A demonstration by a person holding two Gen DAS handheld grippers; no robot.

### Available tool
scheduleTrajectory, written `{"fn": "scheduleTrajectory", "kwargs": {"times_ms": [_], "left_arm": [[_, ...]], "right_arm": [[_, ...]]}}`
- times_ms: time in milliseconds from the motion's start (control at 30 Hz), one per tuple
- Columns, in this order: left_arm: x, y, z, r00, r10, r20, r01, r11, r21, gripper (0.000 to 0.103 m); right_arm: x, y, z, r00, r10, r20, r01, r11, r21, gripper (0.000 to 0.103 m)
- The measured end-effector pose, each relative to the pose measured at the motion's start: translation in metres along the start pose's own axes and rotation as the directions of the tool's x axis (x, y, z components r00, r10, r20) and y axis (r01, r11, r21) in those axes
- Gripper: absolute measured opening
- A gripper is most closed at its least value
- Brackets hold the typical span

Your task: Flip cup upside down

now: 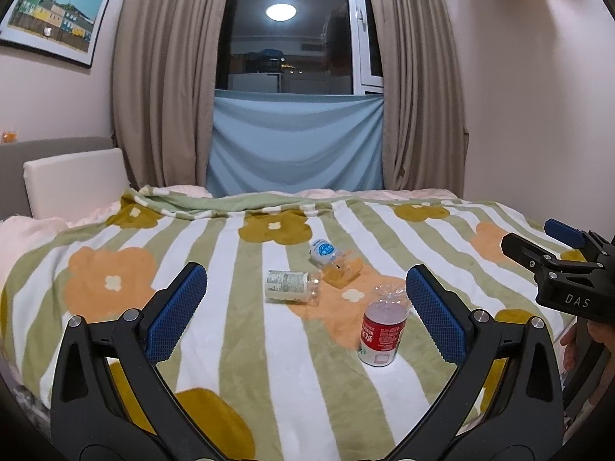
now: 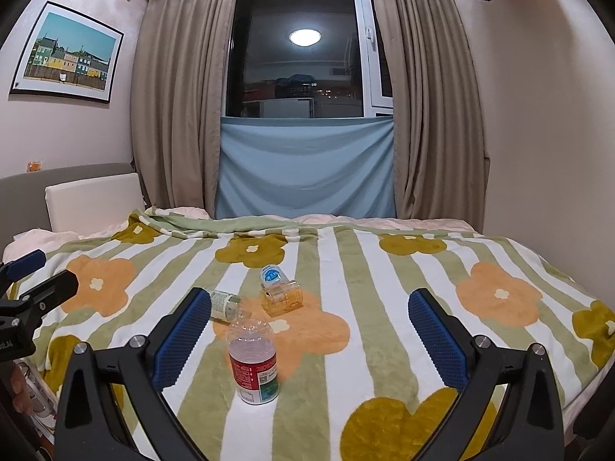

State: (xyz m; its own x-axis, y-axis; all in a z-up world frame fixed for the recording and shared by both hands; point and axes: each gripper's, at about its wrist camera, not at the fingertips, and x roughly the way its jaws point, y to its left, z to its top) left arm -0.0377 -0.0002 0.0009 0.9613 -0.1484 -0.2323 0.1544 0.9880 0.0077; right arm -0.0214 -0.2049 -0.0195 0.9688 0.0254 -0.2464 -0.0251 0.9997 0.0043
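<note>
A clear plastic cup with a red label (image 1: 382,330) stands on the flowered blanket, its ridged bottom facing up; it also shows in the right wrist view (image 2: 253,363). My left gripper (image 1: 305,307) is open and empty, with the cup just inside its right finger. My right gripper (image 2: 307,332) is open and empty, with the cup near its left finger. The right gripper also shows at the right edge of the left wrist view (image 1: 538,240), and the left gripper shows at the left edge of the right wrist view (image 2: 42,272).
A cup with a grey-green label (image 1: 290,286) lies on its side further back. A clear orange cup (image 1: 342,269) and a white one with a blue label (image 1: 323,250) lie beside it. The blanket (image 1: 115,345) covers a bed; curtains and a window stand behind.
</note>
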Motion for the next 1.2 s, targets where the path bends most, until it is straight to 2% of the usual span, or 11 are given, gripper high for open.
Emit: {"fn": "scheduleTrajectory", "kwargs": {"times_ms": [1200], "left_arm": [[-0.0029, 0.0026, 0.0014, 1.000, 0.007, -0.002, -0.007, 1.000, -0.004, 0.103]], "right_arm": [[0.0029, 0.0038, -0.0022, 1.000, -0.009, -0.029, 0.009, 1.000, 0.020, 0.102]]}}
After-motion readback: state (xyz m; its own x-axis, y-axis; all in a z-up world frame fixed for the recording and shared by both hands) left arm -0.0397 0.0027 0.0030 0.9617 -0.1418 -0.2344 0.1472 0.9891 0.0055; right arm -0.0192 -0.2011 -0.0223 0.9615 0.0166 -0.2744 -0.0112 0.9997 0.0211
